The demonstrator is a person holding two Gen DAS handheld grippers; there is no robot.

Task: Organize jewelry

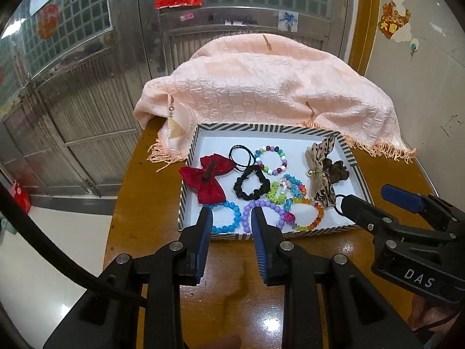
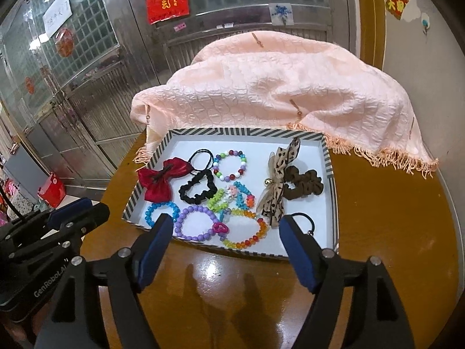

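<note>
Where legible: right gripper (image 1: 380, 200) "DAS", left gripper (image 2: 87, 209) "GenRobot.AI".

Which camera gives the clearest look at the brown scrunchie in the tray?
The right wrist view: the brown scrunchie lies fully visible beside the leopard bow. In the left wrist view the scrunchie is partly hidden behind that bow.
</note>
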